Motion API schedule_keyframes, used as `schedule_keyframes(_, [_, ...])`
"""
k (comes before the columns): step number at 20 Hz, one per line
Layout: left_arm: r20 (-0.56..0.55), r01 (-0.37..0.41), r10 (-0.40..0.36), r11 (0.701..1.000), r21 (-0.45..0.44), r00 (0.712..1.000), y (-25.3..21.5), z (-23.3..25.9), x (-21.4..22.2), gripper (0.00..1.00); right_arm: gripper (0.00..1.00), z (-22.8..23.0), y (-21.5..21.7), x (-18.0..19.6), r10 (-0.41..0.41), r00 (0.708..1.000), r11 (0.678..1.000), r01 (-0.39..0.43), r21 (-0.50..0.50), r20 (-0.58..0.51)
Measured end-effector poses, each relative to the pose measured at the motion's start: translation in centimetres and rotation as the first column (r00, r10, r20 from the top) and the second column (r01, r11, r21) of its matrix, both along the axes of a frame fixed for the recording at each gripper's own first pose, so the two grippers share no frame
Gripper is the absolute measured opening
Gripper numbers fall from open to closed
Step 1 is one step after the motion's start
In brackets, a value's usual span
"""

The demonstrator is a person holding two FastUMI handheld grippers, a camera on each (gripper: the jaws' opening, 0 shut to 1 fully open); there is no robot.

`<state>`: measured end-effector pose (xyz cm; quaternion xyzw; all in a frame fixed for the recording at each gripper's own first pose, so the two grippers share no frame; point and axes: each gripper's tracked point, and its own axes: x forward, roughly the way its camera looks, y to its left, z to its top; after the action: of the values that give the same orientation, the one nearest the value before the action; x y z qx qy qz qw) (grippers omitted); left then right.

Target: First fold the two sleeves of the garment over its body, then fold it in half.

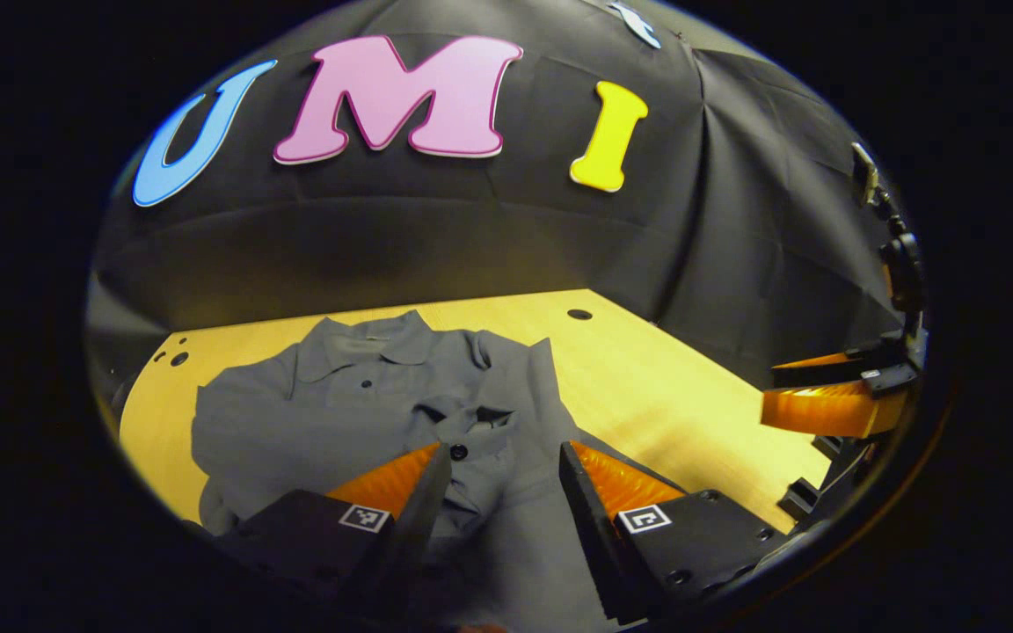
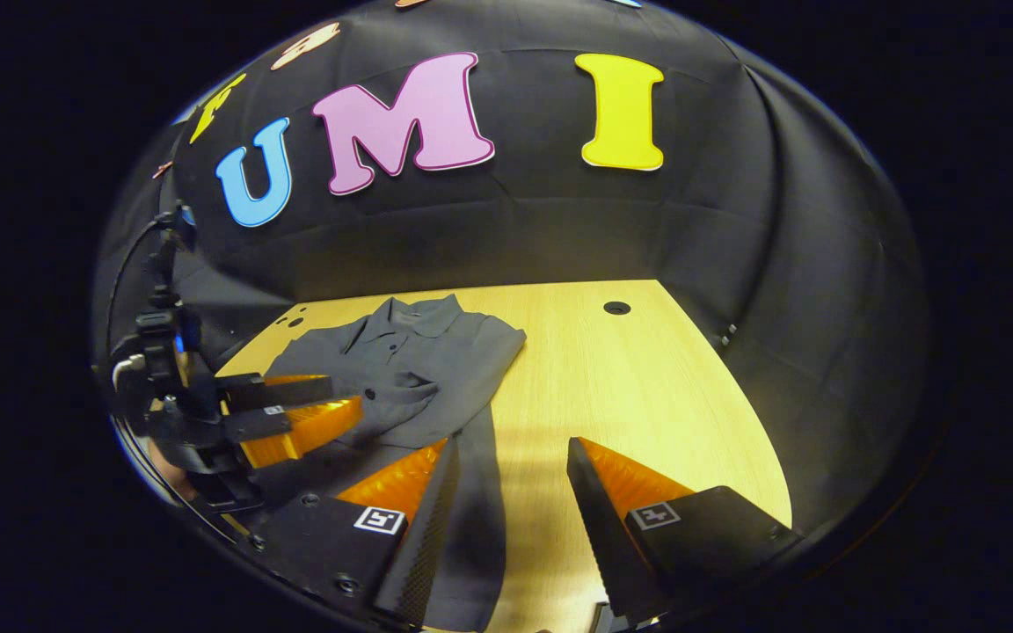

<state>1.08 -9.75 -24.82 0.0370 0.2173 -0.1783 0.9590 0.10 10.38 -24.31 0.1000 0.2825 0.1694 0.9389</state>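
Observation:
A grey polo shirt (image 1: pixel 357 396) lies collar-far on the wooden table (image 1: pixel 665 387). One sleeve (image 1: pixel 480 413) is folded over the chest by the button placket; the other side bulges out at the left (image 1: pixel 216 431). My left gripper (image 1: pixel 502 462) hovers open above the shirt's lower body, nothing between its fingers. In the right gripper view the shirt (image 2: pixel 423 365) lies left of centre, its hem part running down toward me. My right gripper (image 2: pixel 506 479) is open over the shirt's right edge and bare wood. The left gripper (image 2: pixel 295 409) shows at the left, over the shirt.
The table has round cable holes near its far edge (image 1: pixel 579 314) (image 2: pixel 616 308) and small holes at the far left (image 1: pixel 178 359). Black cloth walls close the booth behind and at both sides. Bare wood (image 2: pixel 630 387) stretches right of the shirt.

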Motion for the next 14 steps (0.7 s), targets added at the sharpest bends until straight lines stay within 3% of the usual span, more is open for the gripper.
schedule_keyframes(3, [0.022, -0.049, 0.049, 0.999, -0.018, 0.999, 4.2, 2.7, -2.8, 0.86, 0.77, 0.2, 1.0, -2.0, 0.026, 1.0, 1.0, -0.026, -0.004, -0.003])
schedule_keyframes(7, [0.041, -0.149, 0.148, 0.989, 0.022, 0.988, 11.8, 4.0, -6.4, 0.87, 0.86, -0.1, 2.0, -5.4, 0.048, 0.998, 0.999, -0.048, -0.003, -0.033])
schedule_keyframes(8, [0.035, -0.174, 0.173, 0.984, 0.035, 0.984, 13.7, 3.8, -7.5, 0.87, 0.84, -0.3, 1.9, -6.2, 0.048, 0.998, 0.999, -0.048, -0.013, -0.04])
schedule_keyframes(10, [0.01, -0.216, 0.216, 0.974, 0.067, 0.976, 17.4, 2.9, -9.7, 0.9, 0.94, -0.9, 1.6, -7.5, 0.046, 0.998, 0.998, -0.048, -0.042, -0.053])
schedule_keyframes(14, [-0.052, -0.274, 0.283, 0.952, 0.139, 0.958, 23.7, 0.1, -13.8, 0.94, 0.97, -3.0, 0.9, -10.2, 0.037, 0.994, 0.995, -0.046, -0.083, -0.107])
